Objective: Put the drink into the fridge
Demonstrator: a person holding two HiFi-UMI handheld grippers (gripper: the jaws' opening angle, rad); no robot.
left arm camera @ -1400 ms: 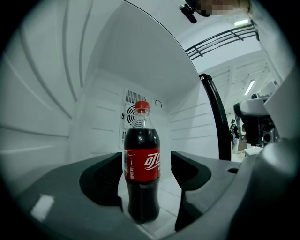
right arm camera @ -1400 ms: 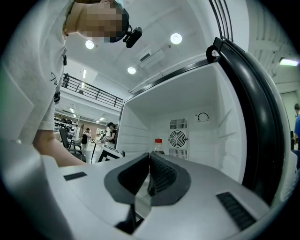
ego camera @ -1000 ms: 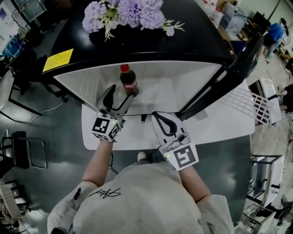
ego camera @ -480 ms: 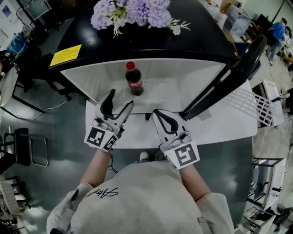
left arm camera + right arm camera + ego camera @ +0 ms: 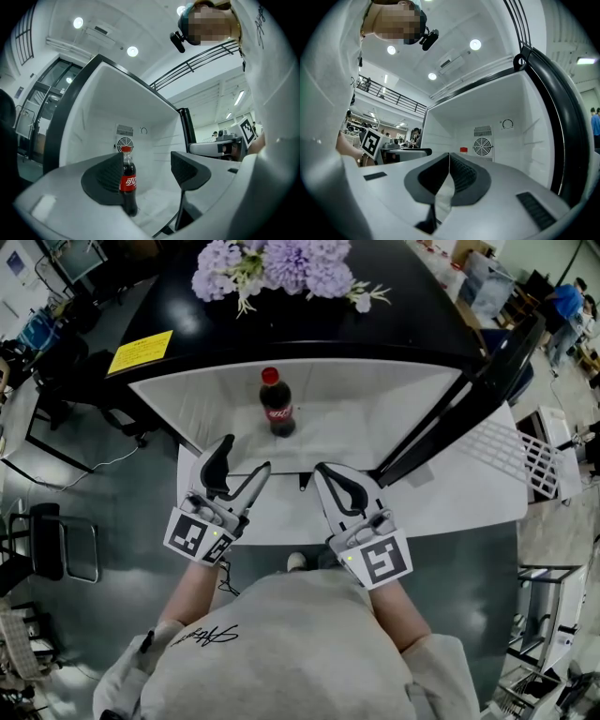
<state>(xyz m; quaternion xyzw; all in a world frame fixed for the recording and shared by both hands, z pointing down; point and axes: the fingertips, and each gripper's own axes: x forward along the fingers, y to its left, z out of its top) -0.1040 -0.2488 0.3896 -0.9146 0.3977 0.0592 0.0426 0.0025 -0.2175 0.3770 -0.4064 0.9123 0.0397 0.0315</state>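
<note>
Bottle (image 5: 463, 150) — only its red cap shows; body behind right gripper (image 5: 449, 157).

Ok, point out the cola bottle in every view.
Head view: bottle upright in the fridge, left of centre.
Left gripper view: low centre, beyond the open jaws.
Right gripper view: only its red cap shows, above the shut jaws.
Landmark: round fan beside the cap in both gripper views.
</note>
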